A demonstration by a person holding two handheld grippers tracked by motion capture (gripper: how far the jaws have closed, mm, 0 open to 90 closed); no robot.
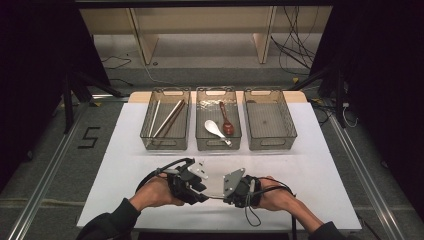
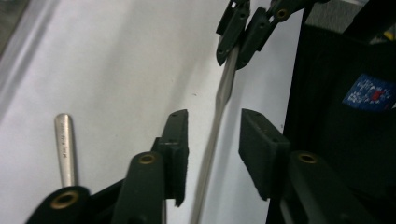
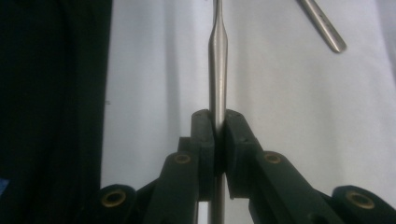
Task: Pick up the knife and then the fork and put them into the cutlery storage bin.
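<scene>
A slim metal utensil handle (image 3: 217, 70) is clamped in my right gripper (image 3: 217, 123), which is shut on it just above the white table. In the left gripper view the same handle (image 2: 219, 107) runs between the jaws of my left gripper (image 2: 212, 135), which stand open on either side without touching it; the right gripper (image 2: 238, 42) shows farther along. From above, the left gripper (image 1: 197, 186) and right gripper (image 1: 229, 192) face each other near the table's front middle. A second metal handle (image 2: 64, 144) lies on the table beside them, also seen as a metal handle (image 3: 322, 23) in the right gripper view.
Three clear bins stand in a row at the back of the white table (image 1: 310, 170). The left bin (image 1: 146, 130) holds chopsticks (image 1: 169, 119), the middle bin (image 1: 218, 147) a white spoon (image 1: 216, 130) and a brown spoon (image 1: 226, 122), and the right bin (image 1: 272, 146) nothing.
</scene>
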